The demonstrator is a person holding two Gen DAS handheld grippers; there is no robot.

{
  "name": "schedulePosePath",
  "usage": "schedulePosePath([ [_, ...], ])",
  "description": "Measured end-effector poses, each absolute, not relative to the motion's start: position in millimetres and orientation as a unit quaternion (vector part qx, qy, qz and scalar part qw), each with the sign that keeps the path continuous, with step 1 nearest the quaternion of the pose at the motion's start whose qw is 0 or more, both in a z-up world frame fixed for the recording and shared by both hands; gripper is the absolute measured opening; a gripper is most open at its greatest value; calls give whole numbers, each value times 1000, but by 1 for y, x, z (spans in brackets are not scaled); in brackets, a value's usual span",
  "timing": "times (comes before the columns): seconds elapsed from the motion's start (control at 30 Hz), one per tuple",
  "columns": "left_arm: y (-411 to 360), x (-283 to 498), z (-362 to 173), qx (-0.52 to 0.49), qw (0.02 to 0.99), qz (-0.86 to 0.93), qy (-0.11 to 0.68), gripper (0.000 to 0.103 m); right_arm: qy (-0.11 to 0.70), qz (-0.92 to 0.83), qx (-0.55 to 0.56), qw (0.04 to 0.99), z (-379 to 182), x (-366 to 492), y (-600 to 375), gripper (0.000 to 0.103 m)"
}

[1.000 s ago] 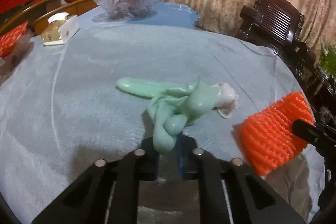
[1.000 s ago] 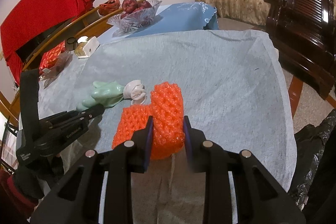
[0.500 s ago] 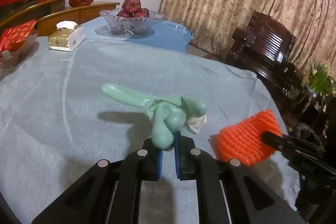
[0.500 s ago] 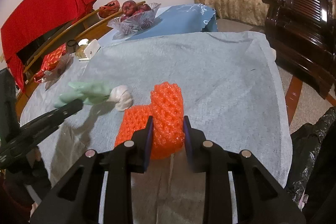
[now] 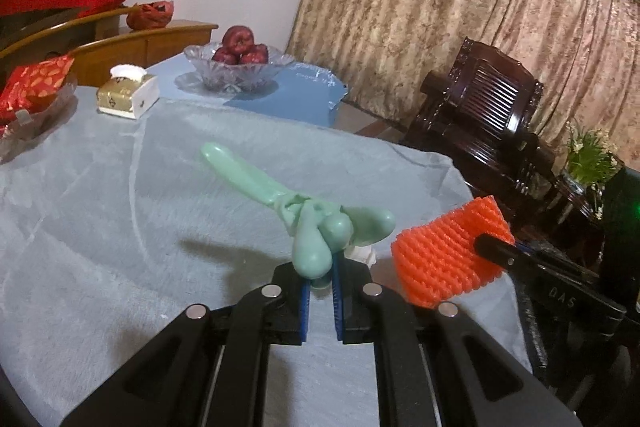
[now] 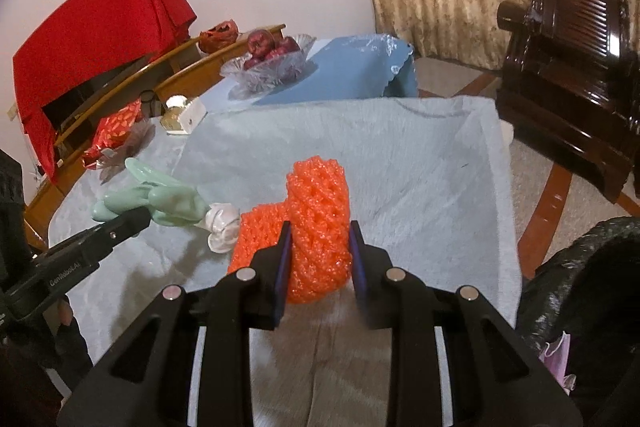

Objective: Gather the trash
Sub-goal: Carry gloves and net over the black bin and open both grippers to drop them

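Note:
My left gripper [image 5: 320,277] is shut on a limp pale green balloon [image 5: 316,223], which hangs lifted above the grey tablecloth [image 5: 100,227] and casts a shadow there. A white knotted scrap [image 6: 222,221] dangles from the balloon's far end. In the right wrist view the same balloon [image 6: 160,199] shows at the left, pinched by the left gripper's fingers [image 6: 124,225]. My right gripper [image 6: 318,253] is shut on an orange foam fruit net [image 6: 318,223], also raised off the cloth. That net [image 5: 448,251] appears at the right of the left wrist view.
A glass bowl of red fruit [image 5: 238,65] and a tissue box [image 5: 128,95] stand at the table's far side, red packets [image 5: 32,87] at the far left. A black trash bag [image 6: 580,307] gapes at the lower right. A dark wooden chair [image 5: 480,115] stands beyond the table.
Both grippers have risen: the green balloon left the cloth and now hangs in the air, and the orange net was lifted too. Both grips stayed shut.

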State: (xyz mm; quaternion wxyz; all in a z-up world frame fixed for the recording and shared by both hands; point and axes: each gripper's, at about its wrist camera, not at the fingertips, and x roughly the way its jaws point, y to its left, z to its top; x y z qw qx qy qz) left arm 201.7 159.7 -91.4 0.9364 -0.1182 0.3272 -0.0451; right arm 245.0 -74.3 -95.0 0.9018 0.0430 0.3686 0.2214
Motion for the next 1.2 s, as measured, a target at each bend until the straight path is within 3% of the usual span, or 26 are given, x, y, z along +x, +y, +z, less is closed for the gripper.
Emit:
schedulePosePath([
  [0.67, 95, 163, -46, -82, 948, -93, 292, 9, 314, 194, 45, 928, -36, 180, -138, 26],
  [1.2, -7, 151, -30, -53, 942, -178, 281, 9, 292, 112, 41, 949, -15, 130, -235, 26],
])
